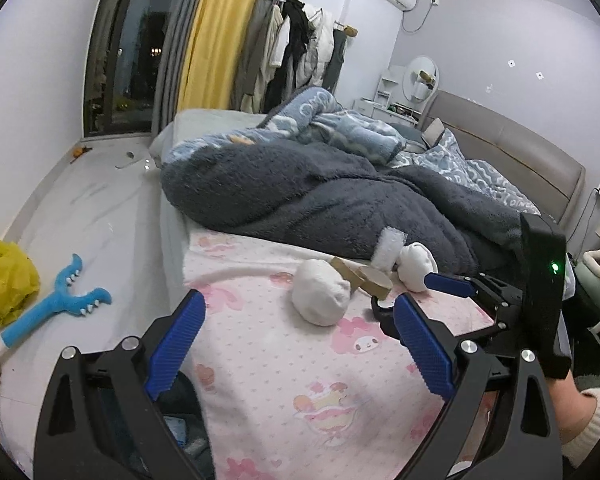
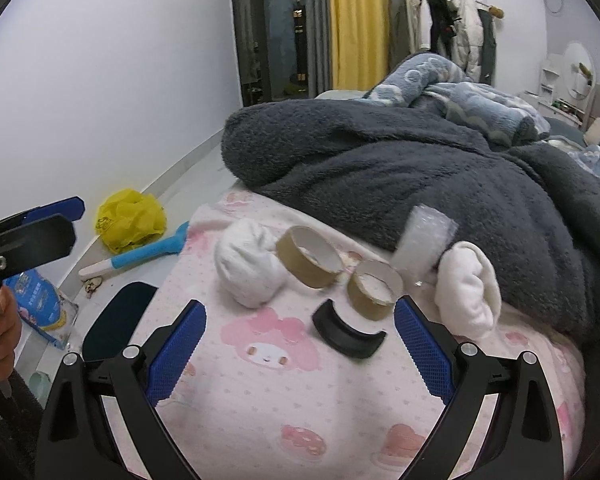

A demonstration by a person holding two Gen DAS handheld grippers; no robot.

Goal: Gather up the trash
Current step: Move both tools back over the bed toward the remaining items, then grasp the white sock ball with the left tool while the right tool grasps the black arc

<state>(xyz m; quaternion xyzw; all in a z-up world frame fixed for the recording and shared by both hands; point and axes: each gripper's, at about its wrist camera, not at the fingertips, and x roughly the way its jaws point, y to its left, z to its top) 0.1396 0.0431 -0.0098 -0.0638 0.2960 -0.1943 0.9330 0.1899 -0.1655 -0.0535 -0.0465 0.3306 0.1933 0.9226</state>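
Hovering over pink printed bedsheet (image 2: 300, 392), right gripper (image 2: 300, 344) spread wide, nothing between its fingers. Ahead on the sheet: two cardboard tape cores, larger (image 2: 310, 258) tilted, smaller (image 2: 374, 294) just beside it; black curved plastic piece (image 2: 346, 334) in front; white wads left (image 2: 248, 268) and right (image 2: 468, 292). Left gripper (image 1: 300, 344) also spread, empty, lower on the sheet. Yellow plastic bag (image 2: 130, 218) on floor beside bed.

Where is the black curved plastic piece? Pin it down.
In the right wrist view, the black curved plastic piece lies on the pink cartoon-print sheet, just in front of the smaller brown cardboard ring, between the open right gripper's fingers.
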